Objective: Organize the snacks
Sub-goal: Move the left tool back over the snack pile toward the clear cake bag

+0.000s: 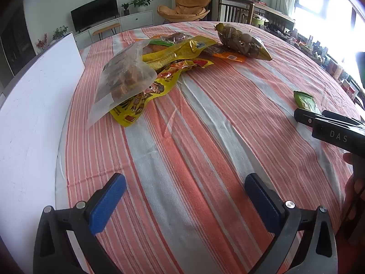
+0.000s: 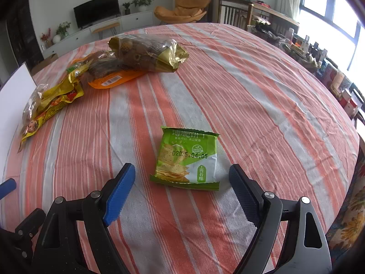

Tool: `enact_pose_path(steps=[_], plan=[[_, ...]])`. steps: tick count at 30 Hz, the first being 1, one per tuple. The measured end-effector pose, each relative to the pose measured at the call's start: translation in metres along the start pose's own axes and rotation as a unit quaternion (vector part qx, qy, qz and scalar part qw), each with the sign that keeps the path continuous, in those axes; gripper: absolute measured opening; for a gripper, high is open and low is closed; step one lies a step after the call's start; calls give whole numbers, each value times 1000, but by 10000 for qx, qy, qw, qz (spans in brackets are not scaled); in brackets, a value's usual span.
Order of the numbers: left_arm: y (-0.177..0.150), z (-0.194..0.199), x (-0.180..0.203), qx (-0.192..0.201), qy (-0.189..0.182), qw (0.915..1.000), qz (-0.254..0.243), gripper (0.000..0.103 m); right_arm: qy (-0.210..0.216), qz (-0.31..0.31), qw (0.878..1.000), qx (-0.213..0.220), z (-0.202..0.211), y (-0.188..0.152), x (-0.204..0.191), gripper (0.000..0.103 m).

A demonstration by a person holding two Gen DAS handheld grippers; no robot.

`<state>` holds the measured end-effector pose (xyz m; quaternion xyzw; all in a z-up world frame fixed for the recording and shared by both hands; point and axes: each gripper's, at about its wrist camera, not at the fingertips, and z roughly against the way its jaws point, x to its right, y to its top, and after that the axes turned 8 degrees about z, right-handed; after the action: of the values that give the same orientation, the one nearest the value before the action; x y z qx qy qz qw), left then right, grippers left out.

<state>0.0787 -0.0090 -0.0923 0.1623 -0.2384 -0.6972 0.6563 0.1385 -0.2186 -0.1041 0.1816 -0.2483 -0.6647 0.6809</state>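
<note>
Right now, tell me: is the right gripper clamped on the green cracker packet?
No. The right gripper stands open, and the green cracker packet lies flat on the striped tablecloth ahead of its fingertips, untouched.

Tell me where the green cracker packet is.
The green cracker packet lies flat on the striped tablecloth, alone, just ahead of the open right gripper.

Striped tablecloth (image 2: 251, 91); television (image 1: 94, 11); orange chair (image 1: 184, 8); perhaps whiteboard (image 1: 34, 105).

Daylight enters from the large glass window (image 2: 328, 6) at right, blown out to white glare. The orange-and-grey striped cloth (image 2: 228, 86) is evenly lit and sharp. Strong fisheye bending, dark corner vignetting.
</note>
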Motion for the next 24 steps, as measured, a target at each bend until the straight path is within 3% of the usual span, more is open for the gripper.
enact_pose_path(steps=[24], plan=[[0, -1, 0, -11, 8, 10000, -3, 103, -1, -3, 10000, 5, -1, -1, 0, 86]])
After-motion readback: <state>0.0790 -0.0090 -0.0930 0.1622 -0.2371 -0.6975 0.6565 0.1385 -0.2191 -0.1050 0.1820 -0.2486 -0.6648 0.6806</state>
